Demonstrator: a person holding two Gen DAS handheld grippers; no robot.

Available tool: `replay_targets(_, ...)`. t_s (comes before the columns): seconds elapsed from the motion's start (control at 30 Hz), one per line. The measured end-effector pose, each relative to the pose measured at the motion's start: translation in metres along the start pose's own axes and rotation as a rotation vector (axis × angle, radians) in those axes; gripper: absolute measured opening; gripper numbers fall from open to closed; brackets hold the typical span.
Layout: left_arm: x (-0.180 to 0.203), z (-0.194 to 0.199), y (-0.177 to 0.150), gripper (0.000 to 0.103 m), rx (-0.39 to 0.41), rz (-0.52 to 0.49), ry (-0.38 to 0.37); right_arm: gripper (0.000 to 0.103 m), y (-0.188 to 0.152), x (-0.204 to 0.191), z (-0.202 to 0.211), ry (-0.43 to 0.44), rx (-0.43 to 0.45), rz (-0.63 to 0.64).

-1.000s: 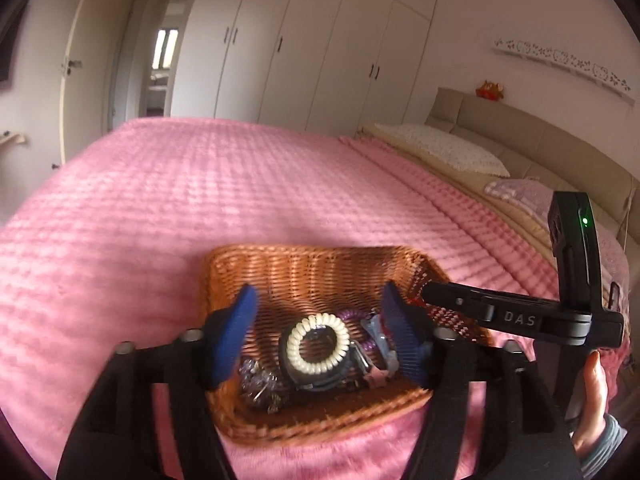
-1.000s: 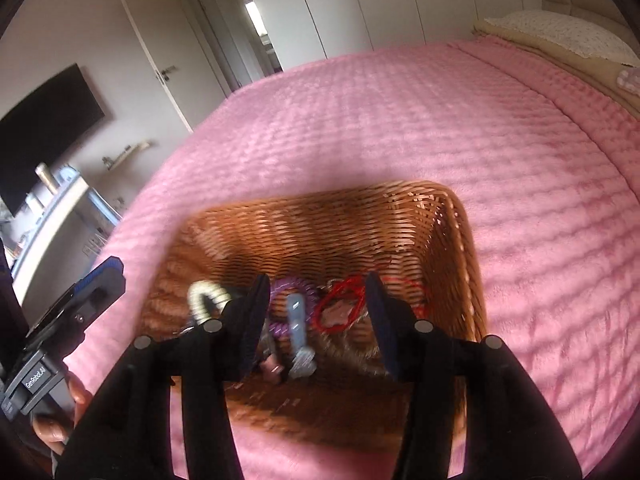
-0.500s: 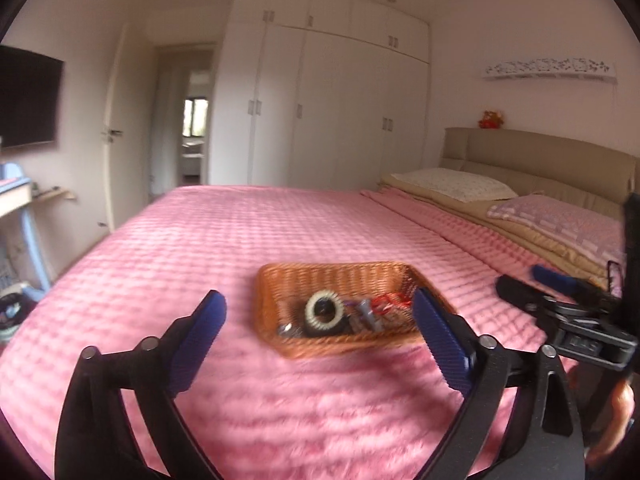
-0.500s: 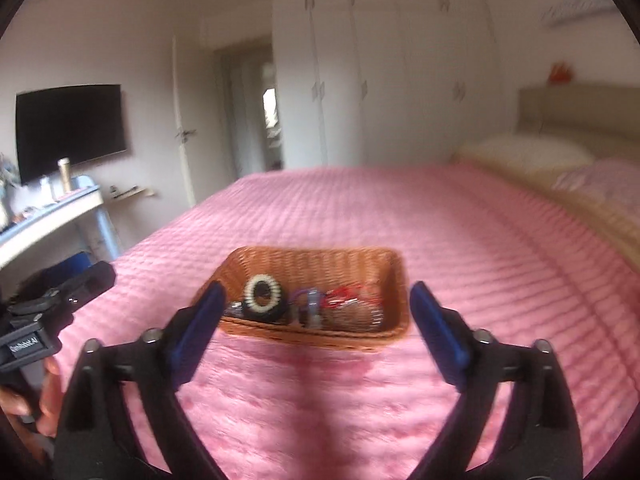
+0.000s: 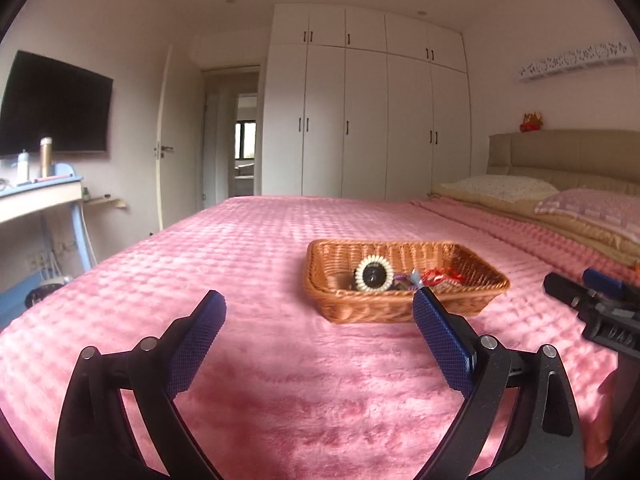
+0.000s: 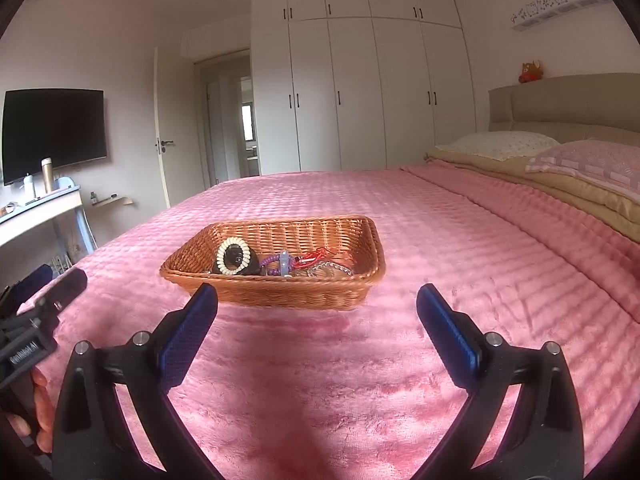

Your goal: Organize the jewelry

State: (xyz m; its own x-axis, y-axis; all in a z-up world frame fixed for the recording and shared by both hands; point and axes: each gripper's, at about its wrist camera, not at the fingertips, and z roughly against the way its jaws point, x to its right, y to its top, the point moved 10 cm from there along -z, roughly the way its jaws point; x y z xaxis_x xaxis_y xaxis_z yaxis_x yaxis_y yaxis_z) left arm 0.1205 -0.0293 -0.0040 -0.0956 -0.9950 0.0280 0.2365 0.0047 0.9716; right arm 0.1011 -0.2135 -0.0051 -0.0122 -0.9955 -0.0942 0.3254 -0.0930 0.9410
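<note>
On the pink fuzzy bed cover [image 6: 320, 380] sits my brown woven basket [image 6: 280, 292] of light, tangly jewelry; both jaws wide, empty. I'd pinch the stiff white bead ring [image 6: 232, 257].

A home bedroom, plainly: a wide bed [image 5: 280, 264] under a plush pink quilted cover fills the view, with pillows [image 6: 500, 145] stacked against a padded beige headboard [image 6: 568, 100]. Floor-to-ceiling white wardrobes [image 5: 368, 120] line the far wall beside an open doorway [image 5: 240, 136]. A dark television [image 6: 54, 132] hangs on the left wall above a small bench [image 6: 36, 208] carrying bottles, and a little soft toy [image 6: 530, 71] sits atop the headboard. A wicker basket [image 6: 280, 292] of trinkets rests on the cover.
</note>
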Motion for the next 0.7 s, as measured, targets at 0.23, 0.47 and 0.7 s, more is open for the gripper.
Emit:
replay_targets(0.23,-0.0062,0.0023,-0.0015,0.092,0.000,0.042,-0.023,0.095,-0.0062,-0.0087,-0.0004,-0.012,0.019,0.032)
replay_targets(0.47,0.0006,0.0021,-0.0021,0.092,-0.004,0.001,-0.010,0.095,-0.0075,-0.0098,0.0014,-0.027,0.022,0.043)
replay_targets(0.7,0.0017,0.0046,-0.0010,0.092,0.003,-0.004,-0.004,0.095,-0.0079,-0.0098,0.0016,-0.027,0.016,0.040)
